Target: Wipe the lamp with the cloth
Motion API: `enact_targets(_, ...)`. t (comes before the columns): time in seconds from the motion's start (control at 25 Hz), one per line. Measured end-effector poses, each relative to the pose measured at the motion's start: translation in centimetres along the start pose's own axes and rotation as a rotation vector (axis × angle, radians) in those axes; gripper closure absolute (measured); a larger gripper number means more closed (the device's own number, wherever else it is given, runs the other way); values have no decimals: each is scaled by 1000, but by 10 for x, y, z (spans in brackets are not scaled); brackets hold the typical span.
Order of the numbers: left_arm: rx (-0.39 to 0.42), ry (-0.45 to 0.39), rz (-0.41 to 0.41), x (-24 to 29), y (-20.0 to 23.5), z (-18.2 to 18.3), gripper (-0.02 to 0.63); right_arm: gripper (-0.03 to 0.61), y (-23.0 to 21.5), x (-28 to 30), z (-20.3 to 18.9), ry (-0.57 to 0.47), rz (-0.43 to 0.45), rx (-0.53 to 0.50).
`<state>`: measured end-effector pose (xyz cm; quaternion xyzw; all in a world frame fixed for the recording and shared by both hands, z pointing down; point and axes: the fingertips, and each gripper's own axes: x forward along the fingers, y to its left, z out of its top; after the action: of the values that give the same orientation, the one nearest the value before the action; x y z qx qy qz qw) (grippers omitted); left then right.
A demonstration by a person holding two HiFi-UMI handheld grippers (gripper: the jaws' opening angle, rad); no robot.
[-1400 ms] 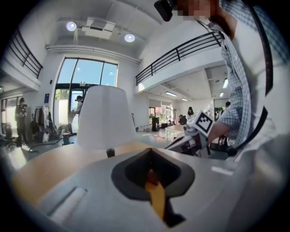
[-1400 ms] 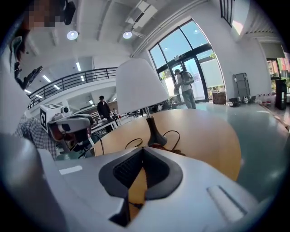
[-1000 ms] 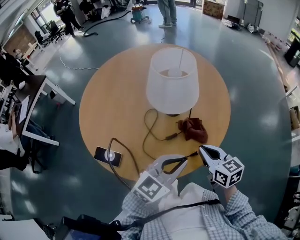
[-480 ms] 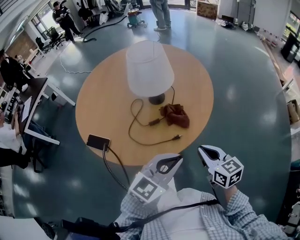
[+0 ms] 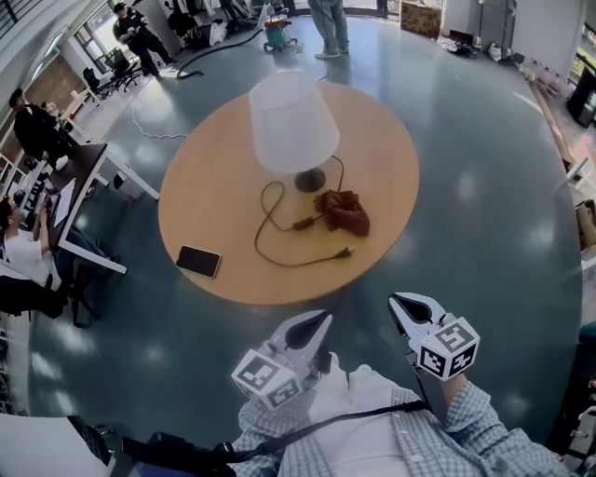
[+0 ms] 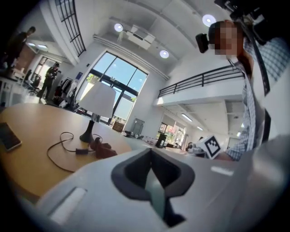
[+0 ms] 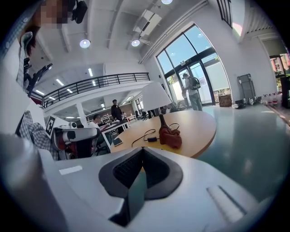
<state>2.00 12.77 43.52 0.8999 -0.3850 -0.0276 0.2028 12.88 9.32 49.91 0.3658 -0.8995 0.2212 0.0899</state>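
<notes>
A lamp with a white shade (image 5: 292, 121) stands on the round wooden table (image 5: 214, 200), and its cord (image 5: 279, 244) loops across the top. The crumpled red-brown cloth (image 5: 344, 211) lies just right of the lamp's base. Both grippers hover over the floor, short of the table's near edge and close to my body. The left gripper (image 5: 321, 320) is shut and empty, and so is the right gripper (image 5: 396, 301). The left gripper view shows the lamp (image 6: 99, 100) and cloth (image 6: 103, 148) far beyond its shut jaws (image 6: 151, 153). The right gripper view shows the cloth (image 7: 171, 137) ahead of its shut jaws (image 7: 142, 152).
A black phone (image 5: 198, 262) lies near the table's front left edge. Desks (image 5: 88, 182) with seated people stand to the left. More people (image 5: 328, 23) stand on the grey floor beyond the table. Open floor surrounds the table.
The table has drawn away in the head view. Both grippers, which hung over its near edge, have pulled back off it over the floor. The left gripper has rolled.
</notes>
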Motion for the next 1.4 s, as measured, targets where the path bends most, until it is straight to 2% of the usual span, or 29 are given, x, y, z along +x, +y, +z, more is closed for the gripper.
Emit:
enact_targets(0.16, 7, -4, -7, -13, 5, -16, 609, 575, 16, 9, 4, -13, 33, -9)
enact_targets(0.48, 53, 20, -31, -17, 14, -12, 609, 575, 50, 38, 20, -49, 93, -49)
enact_targets(1.0, 68, 35, -66, -17, 31, -7, 609, 575, 61, 54, 24, -35, 91, -63)
enact_targets(1.4, 47, 36, -83, -17, 35, -7, 609, 575, 63, 63, 22, -15, 88, -62)
